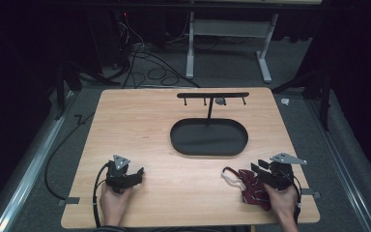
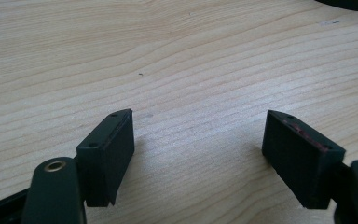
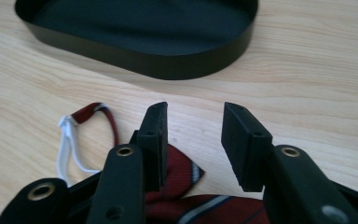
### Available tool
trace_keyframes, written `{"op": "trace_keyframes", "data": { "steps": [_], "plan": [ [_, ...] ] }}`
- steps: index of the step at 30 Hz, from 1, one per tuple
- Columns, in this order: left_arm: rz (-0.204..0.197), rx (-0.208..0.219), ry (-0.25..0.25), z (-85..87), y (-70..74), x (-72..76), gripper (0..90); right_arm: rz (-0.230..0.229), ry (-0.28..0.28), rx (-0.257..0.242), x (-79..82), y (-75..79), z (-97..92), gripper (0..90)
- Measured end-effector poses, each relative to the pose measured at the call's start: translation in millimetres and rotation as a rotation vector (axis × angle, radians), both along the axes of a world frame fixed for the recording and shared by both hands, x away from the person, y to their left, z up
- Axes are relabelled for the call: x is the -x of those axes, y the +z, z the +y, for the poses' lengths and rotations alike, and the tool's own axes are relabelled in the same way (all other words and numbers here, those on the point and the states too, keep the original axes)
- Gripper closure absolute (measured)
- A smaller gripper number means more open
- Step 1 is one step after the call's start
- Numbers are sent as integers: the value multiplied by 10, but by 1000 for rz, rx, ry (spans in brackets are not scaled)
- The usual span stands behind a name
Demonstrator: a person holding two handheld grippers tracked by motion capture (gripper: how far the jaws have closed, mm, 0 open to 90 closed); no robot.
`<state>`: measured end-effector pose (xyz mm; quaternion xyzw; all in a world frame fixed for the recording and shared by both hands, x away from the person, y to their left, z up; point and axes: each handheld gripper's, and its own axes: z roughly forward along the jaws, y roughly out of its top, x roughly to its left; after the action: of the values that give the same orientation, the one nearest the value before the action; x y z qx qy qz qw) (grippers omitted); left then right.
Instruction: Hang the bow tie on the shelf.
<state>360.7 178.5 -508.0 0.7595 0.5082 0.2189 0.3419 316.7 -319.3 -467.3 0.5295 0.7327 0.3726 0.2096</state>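
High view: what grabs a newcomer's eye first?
The dark red striped cloth with a white loop, bunched at the near right of the wooden table, right under the right gripper, whose jaws are apart with nothing pinched between them. Next, the black oval tray with its hook stand at the far middle. The left gripper rests open at the near left.

A light wooden table [image 1: 140,121] stands on grey carpet [image 1: 232,67]. Black cables [image 1: 149,67] (tangled) lie beyond it, near a white frame [image 1: 265,53] in the dark room.

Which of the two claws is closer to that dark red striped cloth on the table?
The right. The right claw is directly over the red striped cloth, jaws apart above it. The left claw sits far across the table, over bare wood.
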Motion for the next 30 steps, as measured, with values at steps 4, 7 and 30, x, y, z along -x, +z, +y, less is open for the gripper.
{"op": "trace_keyframes", "data": {
  "steps": [4, 7, 30],
  "plan": [
    [0, 0, 0, 0, 0, 0, 255, 4, 29, 7, -4, 12, 75, 655],
    [0, 0, 0, 0, 0, 0, 255, 18, 46, 7, -13, 10, 147, 661],
    [1, 0, 0, 1, 0, 0, 255, 84, 177, 87, -185, -6, 590, 689]
  ]
}}
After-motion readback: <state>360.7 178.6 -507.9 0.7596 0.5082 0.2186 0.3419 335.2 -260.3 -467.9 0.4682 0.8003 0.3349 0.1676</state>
